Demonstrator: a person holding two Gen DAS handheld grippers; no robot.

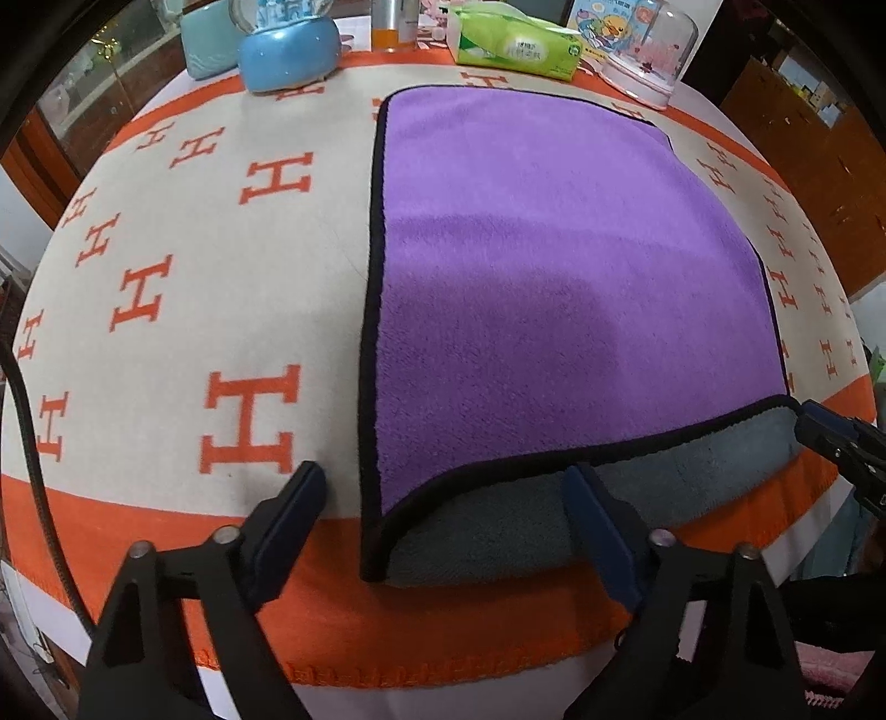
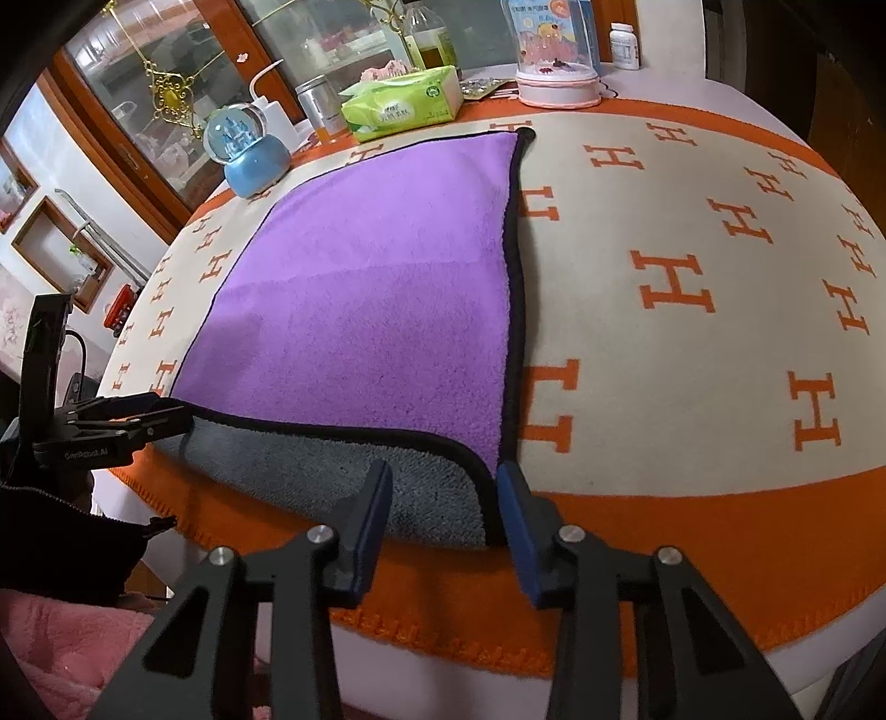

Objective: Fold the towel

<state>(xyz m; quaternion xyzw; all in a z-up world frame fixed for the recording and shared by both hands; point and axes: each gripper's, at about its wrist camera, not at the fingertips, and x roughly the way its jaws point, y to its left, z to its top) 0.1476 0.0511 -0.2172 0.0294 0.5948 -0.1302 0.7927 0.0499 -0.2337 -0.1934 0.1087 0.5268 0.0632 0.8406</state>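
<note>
A purple towel with black trim and a grey underside lies folded on the table; its grey lower layer sticks out along the near edge. It also shows in the right wrist view. My left gripper is open, its jaws either side of the towel's near left corner. My right gripper is open around the near right corner. The right gripper shows in the left view, and the left gripper in the right view.
An orange and cream H-pattern cloth covers the table. At the far edge stand a blue snow globe, a green tissue pack, a pink domed globe and bottles.
</note>
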